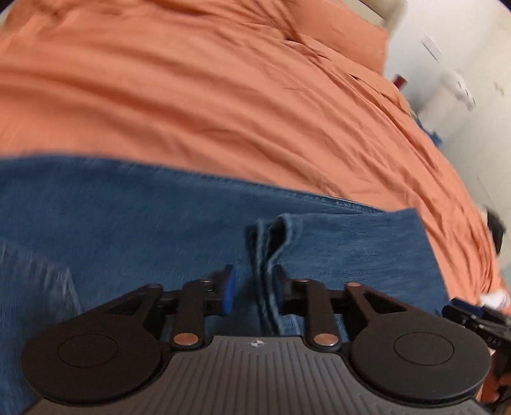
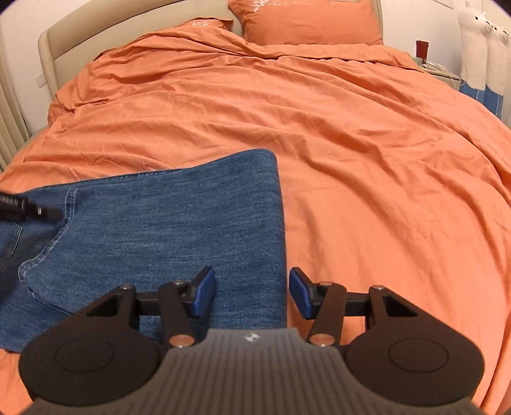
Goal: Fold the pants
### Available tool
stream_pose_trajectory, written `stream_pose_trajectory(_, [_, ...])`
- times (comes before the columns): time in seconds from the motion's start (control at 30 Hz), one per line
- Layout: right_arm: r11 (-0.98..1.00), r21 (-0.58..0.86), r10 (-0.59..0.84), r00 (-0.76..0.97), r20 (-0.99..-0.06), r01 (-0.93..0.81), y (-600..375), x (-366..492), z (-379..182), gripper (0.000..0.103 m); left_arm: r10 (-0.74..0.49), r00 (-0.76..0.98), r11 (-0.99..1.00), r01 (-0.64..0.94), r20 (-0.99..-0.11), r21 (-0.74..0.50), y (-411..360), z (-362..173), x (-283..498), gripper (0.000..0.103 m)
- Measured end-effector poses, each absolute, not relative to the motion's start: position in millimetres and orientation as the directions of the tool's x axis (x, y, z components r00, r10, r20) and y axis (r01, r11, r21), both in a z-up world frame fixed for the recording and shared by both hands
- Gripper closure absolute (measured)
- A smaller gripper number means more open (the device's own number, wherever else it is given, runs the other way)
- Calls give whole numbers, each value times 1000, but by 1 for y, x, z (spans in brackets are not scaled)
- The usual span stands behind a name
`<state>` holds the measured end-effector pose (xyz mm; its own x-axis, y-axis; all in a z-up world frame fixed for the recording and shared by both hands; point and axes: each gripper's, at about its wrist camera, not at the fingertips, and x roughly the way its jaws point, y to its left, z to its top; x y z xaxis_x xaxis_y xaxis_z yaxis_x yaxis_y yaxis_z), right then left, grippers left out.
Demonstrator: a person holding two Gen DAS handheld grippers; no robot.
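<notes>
Blue denim pants [image 2: 166, 223] lie folded on the orange bed cover, at the near left in the right wrist view. They fill the lower half of the left wrist view [image 1: 127, 223]. My left gripper [image 1: 254, 287] is partly open, and a doubled hem edge [image 1: 271, 249] runs up between its fingers; the left pad stands clear of the fabric. My right gripper [image 2: 252, 292] is open and empty, low over the folded right edge of the pants. The left gripper's tip [image 2: 28, 210] shows at the left edge of the right wrist view, over the denim.
The orange duvet [image 2: 351, 143] covers the bed, with two orange pillows [image 2: 306, 22] at the beige headboard [image 2: 80, 32]. A nightstand [image 2: 437, 68] and white plush llamas [image 2: 482, 41] stand at the far right. The right gripper [image 1: 479, 319] shows at the left wrist view's right edge.
</notes>
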<state>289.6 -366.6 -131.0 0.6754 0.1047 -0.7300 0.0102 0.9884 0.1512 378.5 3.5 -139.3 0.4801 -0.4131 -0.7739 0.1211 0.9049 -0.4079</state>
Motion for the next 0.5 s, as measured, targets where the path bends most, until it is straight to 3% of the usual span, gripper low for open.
stream_pose_trajectory(0.03, [988, 156, 106, 680, -725, 12, -368, 289, -129, 54, -444, 476, 887, 112, -759, -448, 8, -138, 372, 69])
stream_pose_trajectory(0.17, [980, 197, 129, 717, -685, 12, -375, 278, -114, 86, -514, 526, 838, 138, -677, -529, 3, -122, 344, 64])
stream_pose_trajectory(0.23, [975, 220, 145, 731, -667, 7, -378, 274, -109, 90, -519, 530, 843, 192, -670, -502, -9, -117, 333, 65])
stream_pose_trajectory(0.3, [974, 226, 161, 723, -672, -7, -376, 270, -108, 97, -512, 515, 855, 226, -688, -467, -23, -118, 328, 75])
stream_pose_trajectory(0.47, [988, 147, 136, 659, -740, -40, -363, 263, -130, 102, -439, 456, 898, 197, -774, -393, -40, -144, 325, 89])
stream_pose_trajectory(0.5, [990, 130, 129, 644, -754, -47, -361, 263, -136, 103, -418, 449, 908, 196, -790, -369, -41, -150, 325, 97])
